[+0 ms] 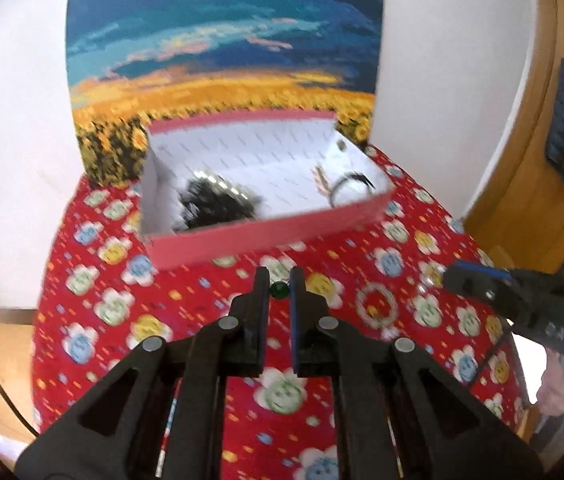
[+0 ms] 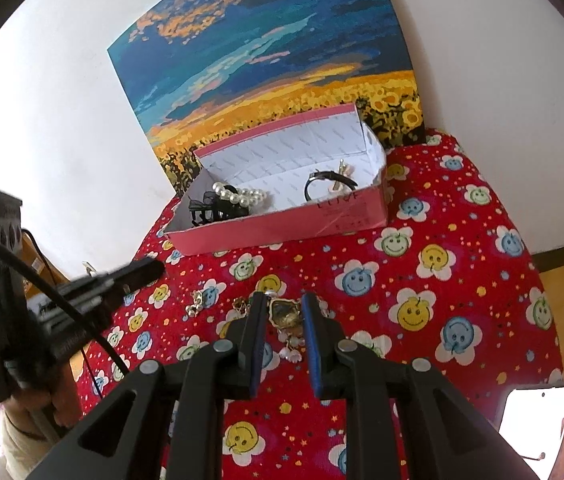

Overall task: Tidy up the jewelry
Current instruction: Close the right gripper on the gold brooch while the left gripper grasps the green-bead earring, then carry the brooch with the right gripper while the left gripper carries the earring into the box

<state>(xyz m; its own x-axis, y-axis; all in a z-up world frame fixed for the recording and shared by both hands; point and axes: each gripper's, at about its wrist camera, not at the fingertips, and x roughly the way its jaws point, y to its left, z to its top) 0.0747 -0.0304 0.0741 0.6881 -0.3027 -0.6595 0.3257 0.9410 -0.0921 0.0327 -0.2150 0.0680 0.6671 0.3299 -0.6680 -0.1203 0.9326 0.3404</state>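
Note:
A pink box point(image 1: 265, 236) with a white inside stands at the back of the red flowered cloth; it also shows in the right wrist view point(image 2: 282, 232). It holds a pearl string point(image 2: 241, 196), a black hair claw point(image 2: 209, 210) and a black bangle point(image 2: 328, 184). My left gripper point(image 1: 279, 286) is shut on a small green bead point(image 1: 280, 290), above the cloth in front of the box. My right gripper point(image 2: 284, 306) is open with its fingers either side of a gold ornate piece point(image 2: 285, 314) lying on the cloth. Small earrings point(image 2: 195, 304) lie to its left.
A sunflower field painting point(image 1: 221, 60) leans against the white wall behind the box. The other gripper point(image 1: 482, 284) shows at the right in the left wrist view. A white pearl drop piece point(image 2: 292, 350) lies between the right fingers. The cloth point(image 2: 442, 280) falls away at its edges.

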